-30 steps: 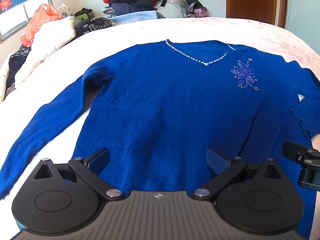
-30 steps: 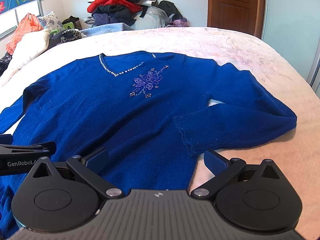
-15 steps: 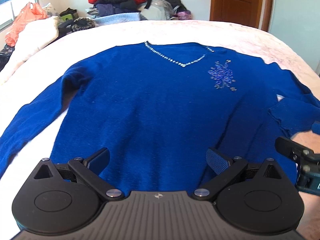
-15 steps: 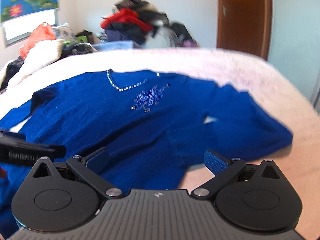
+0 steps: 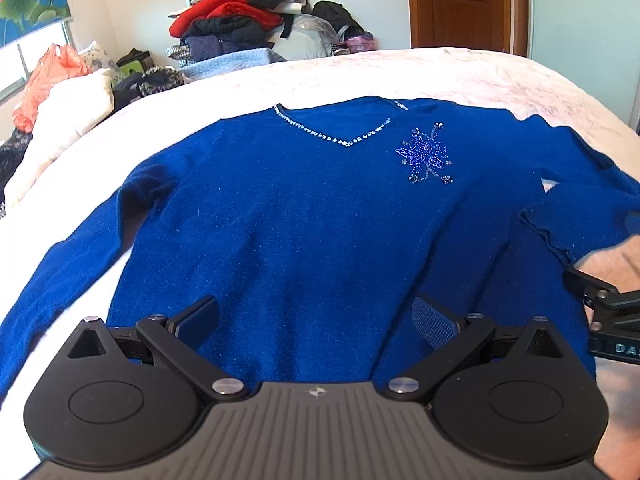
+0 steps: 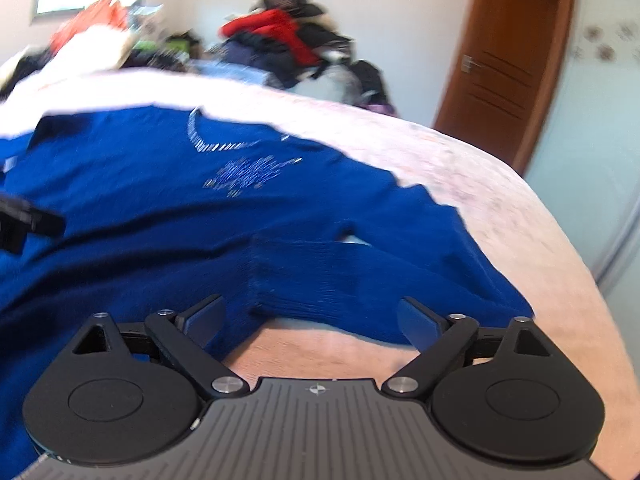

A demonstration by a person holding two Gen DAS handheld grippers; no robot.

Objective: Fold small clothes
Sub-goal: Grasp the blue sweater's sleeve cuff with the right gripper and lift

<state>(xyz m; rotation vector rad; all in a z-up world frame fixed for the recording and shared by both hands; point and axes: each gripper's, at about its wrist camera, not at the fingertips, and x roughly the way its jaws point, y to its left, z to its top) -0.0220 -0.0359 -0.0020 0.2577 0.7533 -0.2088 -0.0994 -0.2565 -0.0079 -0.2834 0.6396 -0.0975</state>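
Observation:
A royal-blue V-neck sweater (image 5: 304,216) with a beaded neckline and a sequin flower lies face up on the bed. Its left sleeve (image 5: 52,280) stretches out to the left. The right sleeve (image 6: 360,276) is folded back across the hem side, cuff toward the body. My left gripper (image 5: 316,316) hovers open over the lower hem, nothing between its fingers. My right gripper (image 6: 310,316) sits just in front of the folded sleeve's cuff (image 6: 264,292); its jaws are closing, wide apart, pads not pressing the cloth. This view is tilted and blurred.
The bed (image 5: 460,76) has a pale pink cover. A pile of clothes (image 5: 240,24) is heaped beyond its far edge, with white bedding and an orange bag (image 5: 52,76) at far left. A brown door (image 5: 460,4) stands at back right.
The right gripper has rolled and dropped closer to the folded sleeve's cuff, its jaws narrowing a little. The left gripper shifted sideways slightly over the hem.

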